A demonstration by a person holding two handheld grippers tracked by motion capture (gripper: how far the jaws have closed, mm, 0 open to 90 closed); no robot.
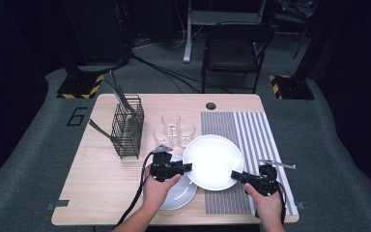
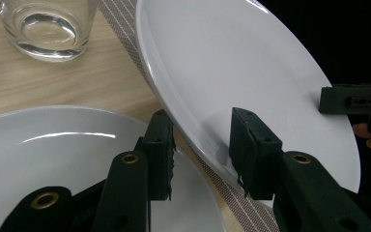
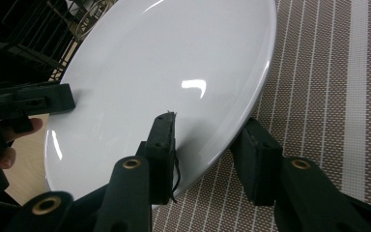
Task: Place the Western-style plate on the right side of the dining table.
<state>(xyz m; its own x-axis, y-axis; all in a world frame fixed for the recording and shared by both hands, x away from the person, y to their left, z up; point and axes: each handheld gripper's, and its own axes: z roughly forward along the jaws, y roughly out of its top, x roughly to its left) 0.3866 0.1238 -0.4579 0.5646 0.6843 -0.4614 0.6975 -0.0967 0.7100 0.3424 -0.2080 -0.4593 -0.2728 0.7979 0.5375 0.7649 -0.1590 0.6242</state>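
Note:
A large white plate (image 1: 212, 162) hangs tilted between my two grippers, over the left edge of the striped placemat (image 1: 253, 128). My left gripper (image 1: 189, 167) is shut on its left rim; in the left gripper view the plate (image 2: 232, 63) runs between the jaws of the left gripper (image 2: 200, 145), one pad under it and one on top. My right gripper (image 1: 234, 175) is shut on the opposite rim. There too the plate (image 3: 164, 63) sits between the jaws of the right gripper (image 3: 207, 145), above the placemat (image 3: 328, 96).
A second white plate (image 1: 181, 193) lies on the wooden table under my left hand. Three empty glasses (image 1: 170, 121) stand behind the plates. A black wire cutlery rack (image 1: 128, 128) with utensils is at the left. A utensil (image 1: 278, 164) lies on the placemat near my right gripper.

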